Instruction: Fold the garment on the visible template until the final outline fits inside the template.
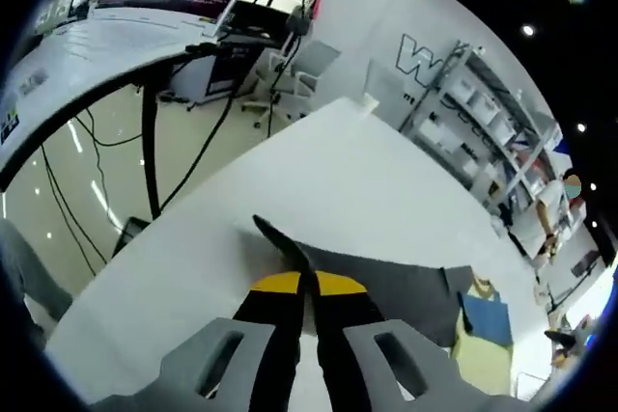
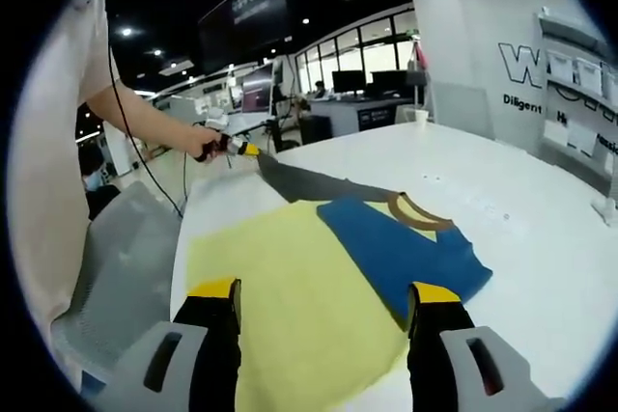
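My left gripper (image 1: pixel 301 287) has its jaws pressed together on the grey sleeve (image 1: pixel 290 243) of the garment (image 2: pixel 386 238), pinching it just at the yellow-tipped ends. In the left gripper view that grey cloth fans away toward four o'clock across the white table (image 1: pixel 338 161), with blue (image 1: pixel 486 317) and pale yellow (image 1: pixel 483 359) panels showing beyond it. From the right gripper view, my left gripper (image 2: pixel 235 148) sits out at eleven o'clock, my hand (image 2: pixel 205 145) around it, drawing the grey sleeve (image 2: pixel 304 180) taut off the tabletop (image 2: pixel 502 200). The garment lies spread in front of me: yellow body (image 2: pixel 290 296) at centre, blue panel (image 2: pixel 396 248) toward two o'clock, brown collar (image 2: pixel 420 214) beyond. My right gripper (image 2: pixel 323 320) has its jaws wide apart, gripping nothing, poised over the yellow cloth.
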